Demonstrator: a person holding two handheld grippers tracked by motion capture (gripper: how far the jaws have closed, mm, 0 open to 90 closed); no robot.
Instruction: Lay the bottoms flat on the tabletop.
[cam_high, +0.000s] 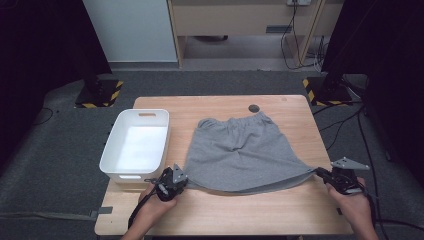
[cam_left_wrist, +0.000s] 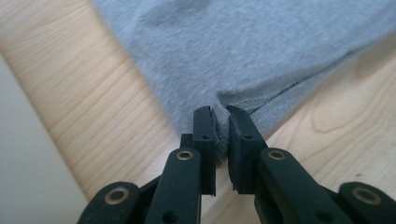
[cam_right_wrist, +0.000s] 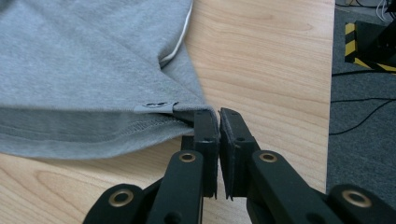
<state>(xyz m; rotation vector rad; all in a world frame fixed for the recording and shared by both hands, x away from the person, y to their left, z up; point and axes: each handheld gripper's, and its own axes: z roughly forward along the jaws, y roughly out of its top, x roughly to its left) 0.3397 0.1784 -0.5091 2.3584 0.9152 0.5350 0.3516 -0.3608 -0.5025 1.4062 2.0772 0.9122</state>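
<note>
Grey shorts lie spread on the wooden table, waistband at the far side, hem toward me. My left gripper is shut on the hem's near left corner; in the left gripper view the grey fabric is pinched between the jaws of that gripper. My right gripper is shut on the near right corner of the shorts, where the right gripper view has the hem edge clamped in its tips. The hem is pulled taut between the two and lifted slightly off the table.
A white plastic bin stands at the table's left, close to my left hand. A small dark round hole is near the far edge. Black stands with yellow-striped bases and cables are on the floor around the table.
</note>
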